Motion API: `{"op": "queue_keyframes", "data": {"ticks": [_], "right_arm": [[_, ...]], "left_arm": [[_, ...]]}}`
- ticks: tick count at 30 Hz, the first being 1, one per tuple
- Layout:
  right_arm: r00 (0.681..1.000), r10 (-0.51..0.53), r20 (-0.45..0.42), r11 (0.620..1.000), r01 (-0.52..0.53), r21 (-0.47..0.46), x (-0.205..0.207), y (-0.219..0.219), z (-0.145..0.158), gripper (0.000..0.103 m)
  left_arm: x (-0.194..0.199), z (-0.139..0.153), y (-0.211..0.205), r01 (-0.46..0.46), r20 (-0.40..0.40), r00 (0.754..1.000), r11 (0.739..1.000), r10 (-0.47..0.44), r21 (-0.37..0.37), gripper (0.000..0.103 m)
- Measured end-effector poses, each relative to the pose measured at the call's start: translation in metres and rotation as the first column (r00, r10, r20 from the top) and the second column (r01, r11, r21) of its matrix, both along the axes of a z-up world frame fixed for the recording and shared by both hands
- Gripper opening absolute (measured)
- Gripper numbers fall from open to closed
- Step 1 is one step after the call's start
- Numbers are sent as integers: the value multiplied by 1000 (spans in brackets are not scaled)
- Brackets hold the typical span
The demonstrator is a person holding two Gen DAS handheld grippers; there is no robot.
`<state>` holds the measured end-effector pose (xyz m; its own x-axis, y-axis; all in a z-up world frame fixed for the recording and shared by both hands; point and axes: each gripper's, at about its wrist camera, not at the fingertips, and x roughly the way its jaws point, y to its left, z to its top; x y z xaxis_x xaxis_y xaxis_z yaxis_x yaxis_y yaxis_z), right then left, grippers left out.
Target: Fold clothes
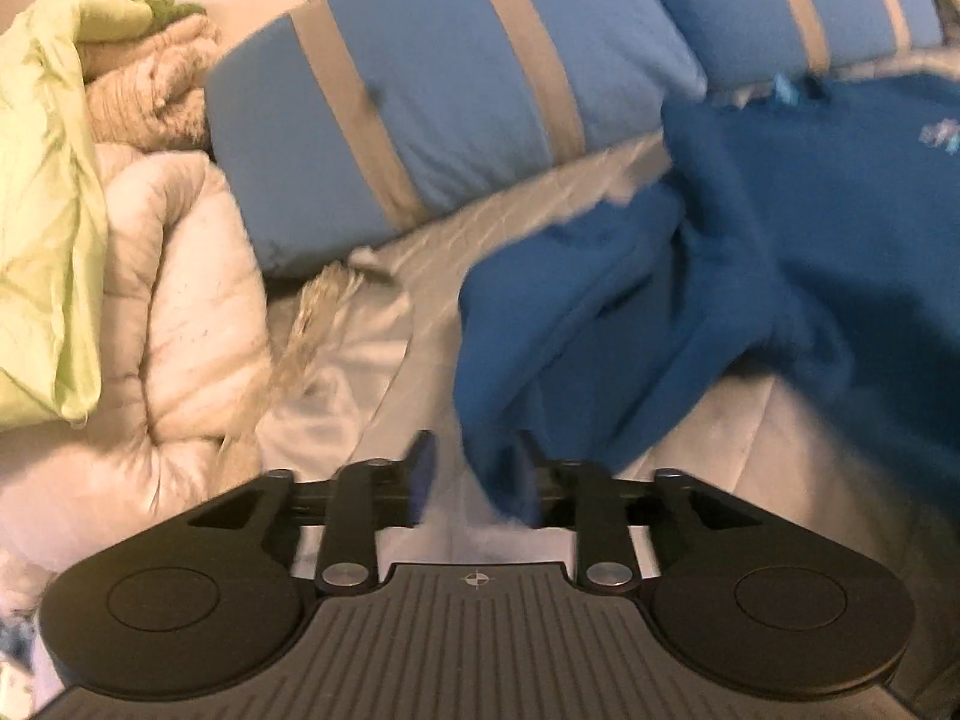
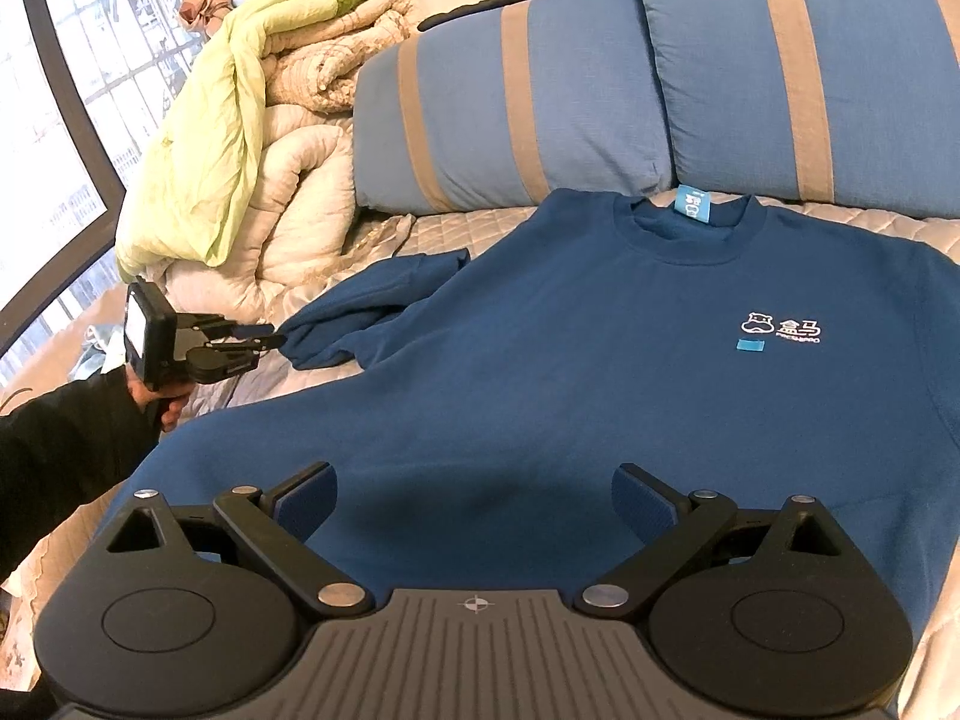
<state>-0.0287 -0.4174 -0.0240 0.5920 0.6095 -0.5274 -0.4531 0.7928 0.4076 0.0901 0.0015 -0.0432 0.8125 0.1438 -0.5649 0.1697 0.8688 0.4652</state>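
A blue sweatshirt (image 2: 570,360) lies face up on the bed, collar toward the pillows, with a white logo on the chest. Its left sleeve (image 2: 360,318) is bunched at the left. My left gripper (image 2: 273,339) is at the sleeve's cuff; in the left wrist view (image 1: 474,474) the jaws stand partly closed around the cuff (image 1: 510,468), and the picture is blurred. My right gripper (image 2: 474,504) is open wide and empty, just above the sweatshirt's lower hem.
Two blue pillows with grey stripes (image 2: 510,108) stand behind the sweatshirt. A pile of cream and green quilts (image 2: 252,138) fills the left side. A window (image 2: 54,90) is at far left. The quilted bedspread (image 2: 450,222) shows around the shirt.
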Motion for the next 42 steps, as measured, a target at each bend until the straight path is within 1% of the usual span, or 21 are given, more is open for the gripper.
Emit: {"op": "queue_keyframes", "data": {"ticks": [1, 3, 6, 8, 11, 13, 17, 19, 20, 21, 22, 23, 24, 26, 27, 28, 32, 38, 41, 42], "right_arm": [[1000, 1, -1, 1000, -1, 3, 0, 0, 0, 99], [1000, 4, -2, 1000, -4, 7, 1, -1, -1, 99], [1000, 0, 2, 1000, 0, -3, 0, 0, -1, 99], [1000, -5, 5, 1000, 5, -14, -1, 1, -1, 99], [1000, -24, 7, 998, 25, -62, -1, 8, 0, 99], [1000, -28, 9, 995, 29, -96, -2, 12, -1, 99], [1000, -21, 8, 991, 22, -132, -2, 16, -2, 99], [1000, -16, 2, 991, 16, -132, -1, 16, -3, 99], [1000, -14, -2, 992, 13, -129, 0, 15, -3, 99], [1000, -12, -7, 992, 11, -124, 1, 15, -4, 99], [1000, -11, -12, 993, 10, -119, 2, 14, -4, 99], [1000, -10, -17, 993, 8, -115, 3, 14, -5, 99], [1000, -7, -22, 994, 5, -110, 4, 14, -5, 99], [1000, -5, -25, 994, 2, -111, 5, 14, -5, 99], [1000, -4, -25, 993, 1, -114, 4, 14, -5, 99], [1000, -3, -23, 993, 0, -117, 4, 15, -5, 99], [1000, -3, -21, 992, 0, -127, 3, 16, -5, 99], [1000, -4, -22, 992, 1, -127, 2, 15, -6, 99], [999, 0, -36, 991, -5, -131, 3, 16, -7, 99], [999, 3, -40, 991, -8, -136, 4, 16, -7, 99]], "left_arm": [[-1, 4, -1, 19, 14, 1000, 999, -19, -30, 43], [-1, 12, -9, 63, 34, 998, 996, -61, -59, 53], [12, 17, -29, 122, 49, 992, 992, -120, -35, 55], [27, 15, -44, 159, 39, 986, 987, -159, 0, 55], [51, 6, -60, 191, -6, 982, 981, -191, 19, 55], [70, 0, -66, 191, -46, 981, 981, -191, 12, 55], [95, -15, -73, 195, -106, 975, 981, -193, 7, 54], [104, -22, -76, 192, -131, 973, 981, -189, 8, 52], [108, -26, -78, 190, -143, 972, 982, -187, 9, 47], [112, -29, -80, 189, -155, 971, 982, -185, 11, 39], [115, -33, -82, 190, -161, 970, 981, -183, 31, 32], [116, -34, -84, 189, -166, 970, 981, -180, 45, 21], [118, -35, -86, 188, -169, 970, 981, -176, 57, 17], [118, -29, -86, 178, -146, 974, 984, -172, 26, 11], [117, -24, -84, 168, -125, 978, 986, -166, 4, 9], [114, -17, -82, 156, -94, 983, 988, -157, -17, 9], [99, 13, -70, 127, 24, 992, 991, -126, -49, 8], [64, 61, -39, 83, 169, 983, 993, -69, -82, 8], [43, 79, -19, 41, 231, 973, 995, -20, -89, 8], [34, 83, -11, 14, 256, 967, 995, 11, -97, 8]]}}
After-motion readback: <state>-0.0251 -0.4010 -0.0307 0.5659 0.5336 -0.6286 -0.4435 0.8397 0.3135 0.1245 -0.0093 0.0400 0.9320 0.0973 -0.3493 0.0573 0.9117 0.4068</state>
